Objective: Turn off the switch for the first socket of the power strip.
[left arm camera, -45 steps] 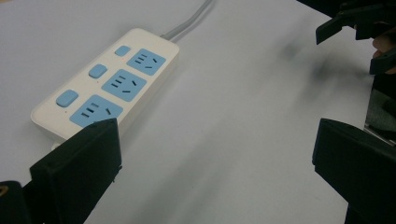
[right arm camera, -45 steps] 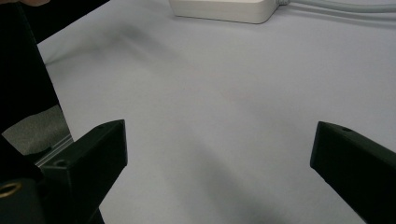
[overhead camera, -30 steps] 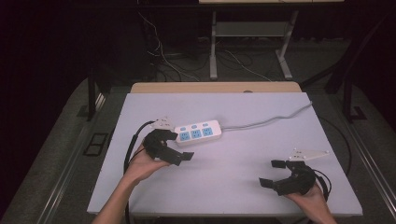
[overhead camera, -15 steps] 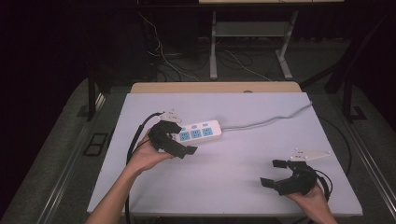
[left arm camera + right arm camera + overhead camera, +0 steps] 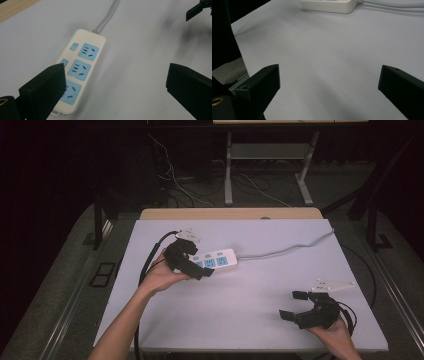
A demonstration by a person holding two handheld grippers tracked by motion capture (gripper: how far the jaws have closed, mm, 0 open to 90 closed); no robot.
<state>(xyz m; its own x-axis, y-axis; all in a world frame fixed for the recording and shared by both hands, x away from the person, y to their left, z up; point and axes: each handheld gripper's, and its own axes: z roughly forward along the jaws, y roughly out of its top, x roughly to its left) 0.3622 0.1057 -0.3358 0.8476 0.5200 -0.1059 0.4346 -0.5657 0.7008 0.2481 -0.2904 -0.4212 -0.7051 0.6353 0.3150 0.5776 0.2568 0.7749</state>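
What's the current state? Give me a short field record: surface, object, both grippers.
surface: light grey table top
object: white power strip with three blue sockets, lying flat, grey cord running off toward the table's far right
left gripper: open, over the strip's near end, not touching it that I can tell
right gripper: open, holding nothing, near right part of the table, apart from the strip
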